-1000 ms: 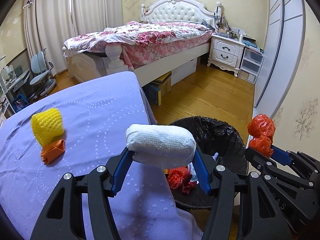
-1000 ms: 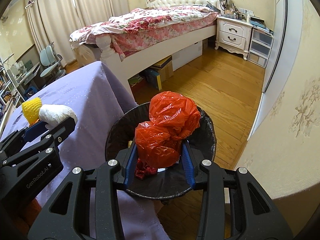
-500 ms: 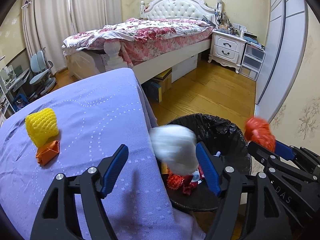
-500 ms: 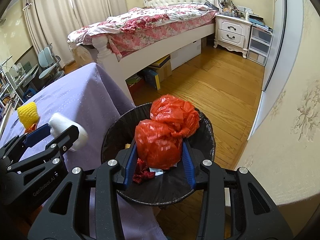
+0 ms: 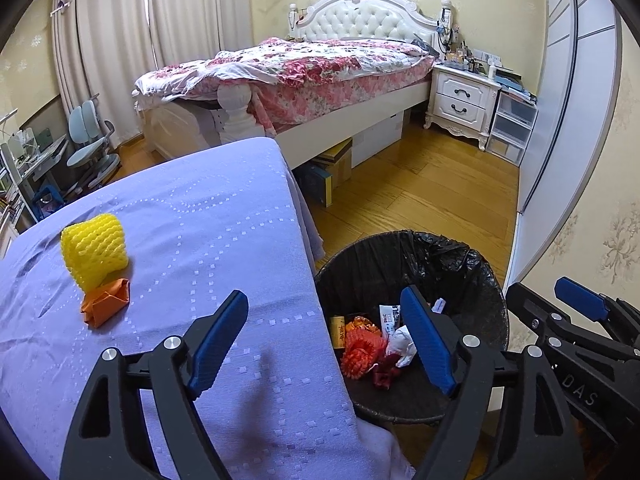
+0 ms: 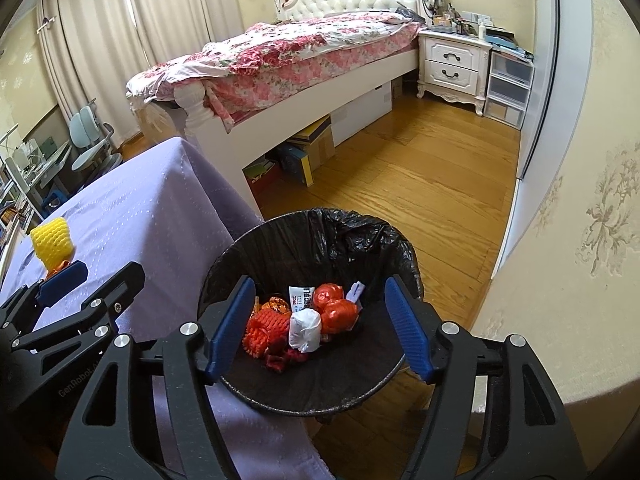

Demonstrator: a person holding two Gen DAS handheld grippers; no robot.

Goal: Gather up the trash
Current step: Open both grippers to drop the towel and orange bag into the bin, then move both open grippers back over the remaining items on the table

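Note:
A round bin with a black liner stands on the floor beside the purple-clothed table. Inside lie a white foam wrap, a red plastic bag and orange netting among other scraps. My right gripper hangs over the bin, its jaws opening with nothing between them. My left gripper hovers at the table's edge by the bin, jaws opening and empty too. On the table rest a yellow foam net and an orange folded paper.
A bed with a floral cover stands behind the table, boxes under it. A white nightstand and plastic drawers sit at the far right. Wooden floor lies between. A desk chair stands far left.
The left gripper opened and the white foam wrap fell into the bin. The right gripper then opened and the red plastic bag dropped in beside it.

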